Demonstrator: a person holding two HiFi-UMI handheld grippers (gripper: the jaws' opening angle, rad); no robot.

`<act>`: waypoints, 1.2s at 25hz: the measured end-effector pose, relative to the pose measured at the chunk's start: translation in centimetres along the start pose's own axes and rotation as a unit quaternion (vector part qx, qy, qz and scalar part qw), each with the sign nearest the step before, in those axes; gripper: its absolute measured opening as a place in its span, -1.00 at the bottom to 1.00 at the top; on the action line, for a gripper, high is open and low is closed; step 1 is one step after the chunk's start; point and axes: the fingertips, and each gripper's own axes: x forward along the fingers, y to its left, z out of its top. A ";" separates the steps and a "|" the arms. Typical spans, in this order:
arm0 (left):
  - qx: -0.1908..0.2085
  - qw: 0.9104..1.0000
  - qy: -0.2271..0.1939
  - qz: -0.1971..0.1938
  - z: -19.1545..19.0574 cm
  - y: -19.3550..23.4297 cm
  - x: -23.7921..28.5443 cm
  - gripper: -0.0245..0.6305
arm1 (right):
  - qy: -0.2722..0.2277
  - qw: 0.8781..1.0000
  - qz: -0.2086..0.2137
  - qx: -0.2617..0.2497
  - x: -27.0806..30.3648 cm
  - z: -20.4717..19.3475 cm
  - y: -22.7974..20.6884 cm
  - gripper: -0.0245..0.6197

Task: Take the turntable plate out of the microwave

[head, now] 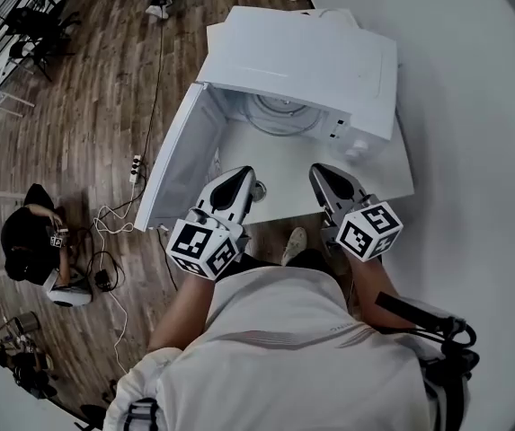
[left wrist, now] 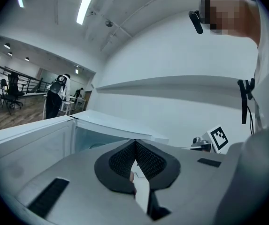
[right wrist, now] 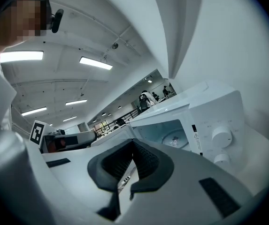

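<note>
I'm seeing both jaw pairs pressed together with nothing between them. The left gripper [head: 244, 180] and right gripper [head: 322, 173] are hovering side by side, with the microwave [head: 302, 65] at their 12 o'clock. The turntable plate [head: 279, 117] is sitting inside the cavity, and the door [head: 169, 164] is hanging open at the 9 o'clock side.

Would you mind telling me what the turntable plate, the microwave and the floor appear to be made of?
Turntable plate: probably clear glass, pale with moulded rings.
Microwave: white painted metal or plastic, smooth with a faint sheen.
Floor: brown wood or wood-look planks, visible grain.
</note>
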 end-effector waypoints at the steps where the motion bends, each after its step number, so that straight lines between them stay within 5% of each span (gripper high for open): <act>1: -0.006 1.000 0.001 0.003 -0.2 0.4 0.4 -0.89 | 0.001 1.000 0.001 0.009 0.4 -0.2 -0.4 -0.91; 6: -0.036 0.999 0.008 0.002 -1.4 1.7 2.6 -0.89 | -0.005 0.999 -0.016 0.048 1.7 -0.8 -2.0 -0.91; 10: -0.139 0.990 0.010 -0.001 -4.3 4.1 3.8 -0.90 | -0.022 0.994 -0.029 0.106 3.2 -2.5 -2.7 -0.91; 14: -0.282 0.959 0.005 -0.007 -7.4 6.4 6.1 -0.89 | -0.022 0.982 -0.037 0.185 5.4 -4.6 -4.4 -0.91; 18: -0.368 0.930 0.016 0.007 -12.1 9.8 8.6 -0.89 | -0.021 0.958 -0.051 0.281 8.5 -8.7 -7.5 -0.91; 25: -0.470 0.881 0.046 0.001 -16.0 11.5 10.5 -0.76 | -0.045 0.911 -0.058 0.406 10.0 -12.2 -9.8 -0.90; 30: -0.514 0.855 0.062 -0.001 -17.8 11.6 11.0 -0.49 | -0.058 0.875 -0.055 0.477 10.4 -13.5 -10.4 -0.59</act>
